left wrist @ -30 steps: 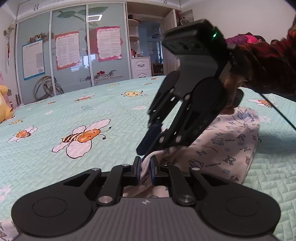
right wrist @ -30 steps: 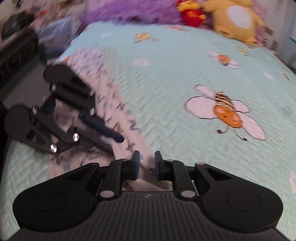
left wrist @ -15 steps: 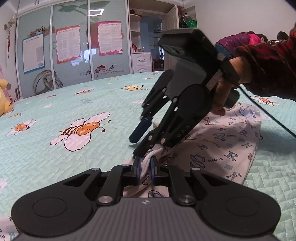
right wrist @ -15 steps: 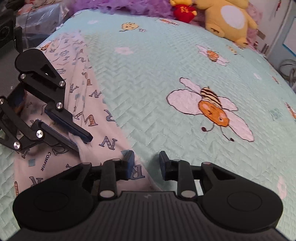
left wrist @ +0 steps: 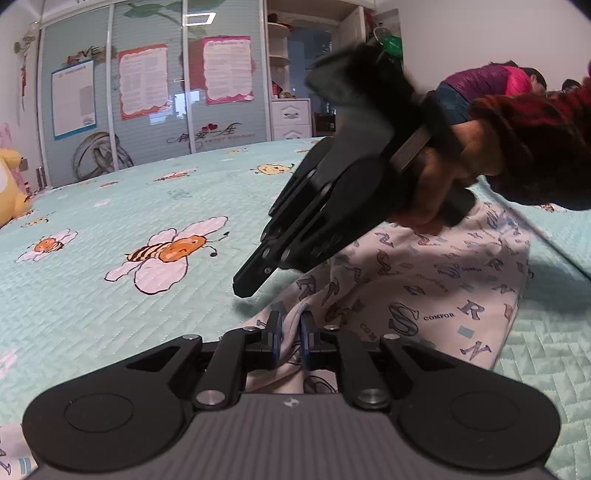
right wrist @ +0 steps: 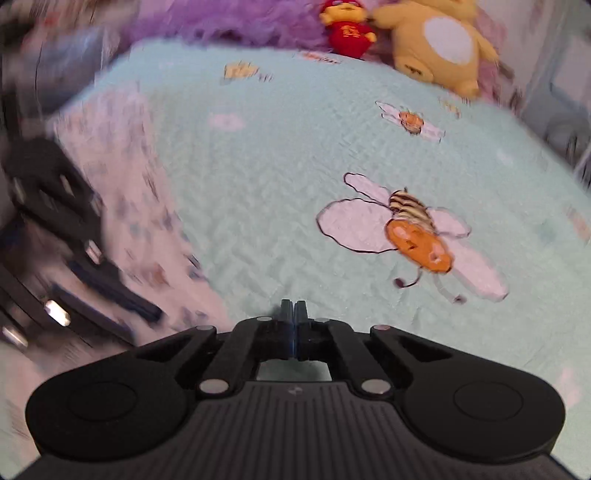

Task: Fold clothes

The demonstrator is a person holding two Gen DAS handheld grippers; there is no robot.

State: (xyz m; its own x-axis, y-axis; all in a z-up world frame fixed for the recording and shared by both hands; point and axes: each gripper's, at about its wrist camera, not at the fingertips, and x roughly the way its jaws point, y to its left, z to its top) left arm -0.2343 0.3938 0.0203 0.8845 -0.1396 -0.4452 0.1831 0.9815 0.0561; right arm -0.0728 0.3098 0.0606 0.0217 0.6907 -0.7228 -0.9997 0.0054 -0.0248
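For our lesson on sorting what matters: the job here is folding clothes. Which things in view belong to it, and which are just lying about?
Belongs to the job:
letter-print garment
left gripper, shut on its edge
right gripper, shut, nothing between its pads

Just lying about:
yellow plush toy
red plush toy
wall posters

My left gripper point(left wrist: 290, 334) is matte black, with two flat linkage arms, silver pivot screws point(left wrist: 211, 397) and blue pads point(left wrist: 274, 332) on its fingers. Behind them sits a ribbed grey body with a small logo and round black discs either side. My right gripper point(right wrist: 294, 314) is built the same. I wear a dark red patterned sleeve point(left wrist: 535, 147).
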